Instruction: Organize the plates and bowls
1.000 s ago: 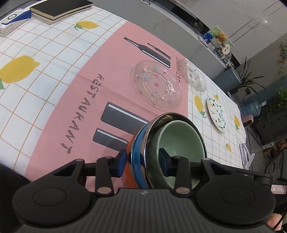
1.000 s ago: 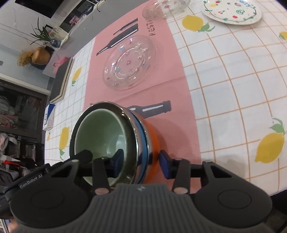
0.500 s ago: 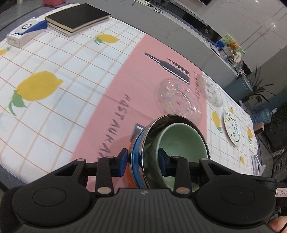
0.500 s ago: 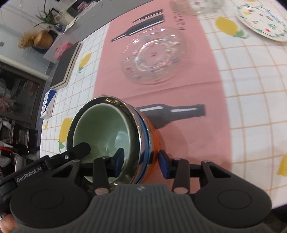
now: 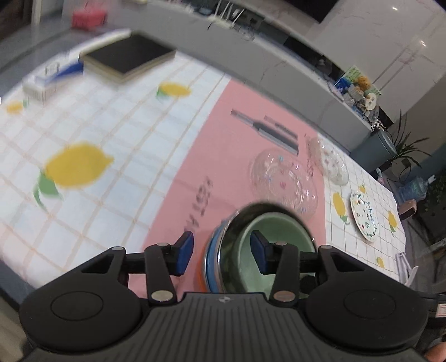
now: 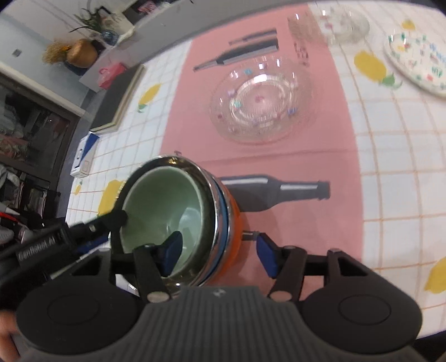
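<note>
A nested stack of bowls stands on the pink strip of the tablecloth: a green bowl inside a steel one, with blue and orange bowls outside. My left gripper straddles the stack's left rim. Its jaws are opening, and the outer pad stands clear of the wall. My right gripper straddles the right rim, jaws opening, and its outer pad is off the orange wall. A clear glass plate lies just beyond the stack.
A small clear glass dish and a white patterned plate lie further right. A black book and a white-and-blue box sit at the far left. The table's near edge runs just below both grippers.
Both grippers held the stack's rim earlier; now their jaws have spread and the outer pads have come off the walls. Both have drawn back and up a little.
</note>
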`<state>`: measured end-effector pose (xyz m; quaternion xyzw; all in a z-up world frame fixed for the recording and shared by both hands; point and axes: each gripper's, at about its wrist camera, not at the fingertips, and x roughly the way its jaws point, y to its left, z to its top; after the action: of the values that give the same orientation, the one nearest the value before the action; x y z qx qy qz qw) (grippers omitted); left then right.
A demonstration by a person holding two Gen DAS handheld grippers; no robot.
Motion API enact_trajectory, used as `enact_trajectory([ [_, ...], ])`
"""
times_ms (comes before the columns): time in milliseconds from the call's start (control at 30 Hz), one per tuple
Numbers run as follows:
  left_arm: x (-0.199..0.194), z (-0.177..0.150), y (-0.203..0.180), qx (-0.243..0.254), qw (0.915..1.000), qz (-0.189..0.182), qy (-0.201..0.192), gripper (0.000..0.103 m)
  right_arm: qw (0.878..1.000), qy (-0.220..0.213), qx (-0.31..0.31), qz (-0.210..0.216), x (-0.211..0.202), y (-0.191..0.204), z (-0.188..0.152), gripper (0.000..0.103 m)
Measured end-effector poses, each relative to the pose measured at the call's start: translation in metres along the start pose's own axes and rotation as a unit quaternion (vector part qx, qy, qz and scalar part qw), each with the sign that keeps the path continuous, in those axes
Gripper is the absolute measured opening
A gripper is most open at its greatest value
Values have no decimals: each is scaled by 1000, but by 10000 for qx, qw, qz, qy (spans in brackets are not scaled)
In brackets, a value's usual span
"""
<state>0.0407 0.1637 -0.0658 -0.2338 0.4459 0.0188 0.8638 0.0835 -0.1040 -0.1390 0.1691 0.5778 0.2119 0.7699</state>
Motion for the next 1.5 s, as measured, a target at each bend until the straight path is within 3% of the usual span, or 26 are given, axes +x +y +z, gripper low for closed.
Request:
enact_trajectory([
  [133,-11,16,-16,352,9990,-132,-258,52,9988,-485,-113,-13,-30,-5,6,66],
  [300,-3,30,-43,941,9947,-192,-378,52,9886,-1413,-281,-432,-54,-17,13,69],
  [433,12,44,-59,1070,9935,-311,-220,65,9810,-1847,-222,-557,-56,-33,24,69],
  [500,24,51,-64,1126,9928,-400,-101,66,9774,-2003,-293,-605,-55,-39,30,69],
  [733,73,75,-74,1466,9881,-402,229,63,9834,-1787,-2,-331,-25,-59,64,61],
  [900,109,93,-65,1432,9869,-517,527,56,9865,-1594,53,-360,0,-71,87,50],
  [1067,141,103,-57,1436,9847,-597,792,49,9886,-1456,255,-283,24,-87,105,47],
  [1233,164,109,-50,1362,9835,-654,991,48,9898,-1362,329,-267,46,-94,117,35],
  [1367,177,108,-46,1327,9826,-641,1132,47,9903,-1318,245,-357,58,-95,120,34],
  [1500,186,105,-42,1263,9819,-679,1237,47,9914,-1224,290,-370,68,-98,120,25],
])
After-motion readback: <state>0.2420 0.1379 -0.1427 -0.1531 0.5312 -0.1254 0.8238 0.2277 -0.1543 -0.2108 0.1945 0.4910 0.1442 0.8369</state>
